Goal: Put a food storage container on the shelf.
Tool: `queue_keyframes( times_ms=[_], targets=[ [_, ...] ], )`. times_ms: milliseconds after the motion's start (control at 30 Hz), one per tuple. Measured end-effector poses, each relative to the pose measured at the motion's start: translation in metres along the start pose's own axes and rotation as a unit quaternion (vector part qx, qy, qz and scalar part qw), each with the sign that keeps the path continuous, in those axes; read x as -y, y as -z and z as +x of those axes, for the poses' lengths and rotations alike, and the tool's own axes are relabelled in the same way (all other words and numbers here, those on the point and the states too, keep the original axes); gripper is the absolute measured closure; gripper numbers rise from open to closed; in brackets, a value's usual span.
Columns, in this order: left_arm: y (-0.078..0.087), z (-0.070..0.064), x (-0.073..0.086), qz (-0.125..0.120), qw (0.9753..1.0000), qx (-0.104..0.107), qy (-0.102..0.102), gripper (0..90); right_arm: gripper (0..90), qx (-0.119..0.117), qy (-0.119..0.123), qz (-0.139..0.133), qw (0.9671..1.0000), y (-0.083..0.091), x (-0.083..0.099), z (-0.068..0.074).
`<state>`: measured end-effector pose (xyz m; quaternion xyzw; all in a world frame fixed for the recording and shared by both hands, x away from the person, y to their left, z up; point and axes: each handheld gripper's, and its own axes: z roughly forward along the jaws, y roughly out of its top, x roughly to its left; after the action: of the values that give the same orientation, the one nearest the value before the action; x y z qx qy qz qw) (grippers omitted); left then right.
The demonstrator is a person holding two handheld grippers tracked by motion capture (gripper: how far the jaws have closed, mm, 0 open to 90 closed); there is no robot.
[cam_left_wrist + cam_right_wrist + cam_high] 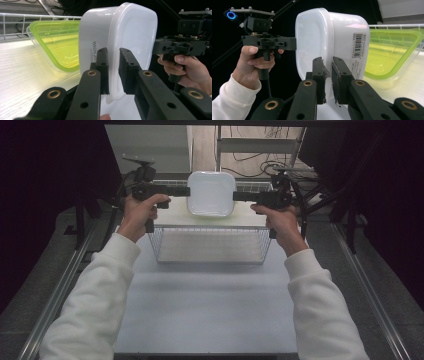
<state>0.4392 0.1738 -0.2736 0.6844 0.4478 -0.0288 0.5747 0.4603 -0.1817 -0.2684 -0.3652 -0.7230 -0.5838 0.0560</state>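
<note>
White container (211, 193) held aloft at upper centre, above wire basket (210, 254); left gripper (181, 191) and right gripper (239, 196) clamped on opposite rims. Lifted; placement pending. Green-rimmed container (56, 43) behind.

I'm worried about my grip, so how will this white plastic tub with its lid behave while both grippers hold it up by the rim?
The white plastic tub looks thin-walled and translucent, so it is probably light and a bit flexible. Its glossy rim may slip between the left gripper and the right gripper, since each clamps just a narrow edge. Held on edge, it could pivot if one side loosens.
</note>
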Motion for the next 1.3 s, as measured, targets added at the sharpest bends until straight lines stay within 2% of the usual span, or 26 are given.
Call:
queue_keyframes(
  times_ms=[400,667,833,967,1167,1300],
  targets=[
    [-0.009,0.008,-0.021,-0.001,1.0000,-0.003,0.007,78.9,80.2,0.006,-0.012,-0.001,0.9999,-0.006,-0.020,-0.011],
    [-0.007,0.007,-0.033,0.002,0.9999,-0.012,0.006,79.0,80.3,0.001,-0.020,-0.004,0.9998,-0.010,-0.029,-0.015],
    [-0.010,0.010,-0.042,0.002,0.9998,-0.016,0.012,79.0,80.3,0.004,-0.024,-0.003,0.9997,-0.012,-0.037,-0.018],
    [-0.015,0.016,-0.045,0.005,0.9996,-0.018,0.022,78.9,80.2,0.009,-0.032,0.001,0.9994,-0.016,-0.043,-0.024],
    [-0.025,0.022,-0.043,0.024,0.9990,-0.020,0.032,79.0,80.0,0.016,-0.061,0.015,0.9979,-0.019,-0.041,-0.036],
    [-0.026,0.027,-0.043,0.020,0.9986,-0.010,0.048,79.3,79.9,0.012,-0.081,0.013,0.9966,-0.020,-0.041,-0.042]
  ],
)
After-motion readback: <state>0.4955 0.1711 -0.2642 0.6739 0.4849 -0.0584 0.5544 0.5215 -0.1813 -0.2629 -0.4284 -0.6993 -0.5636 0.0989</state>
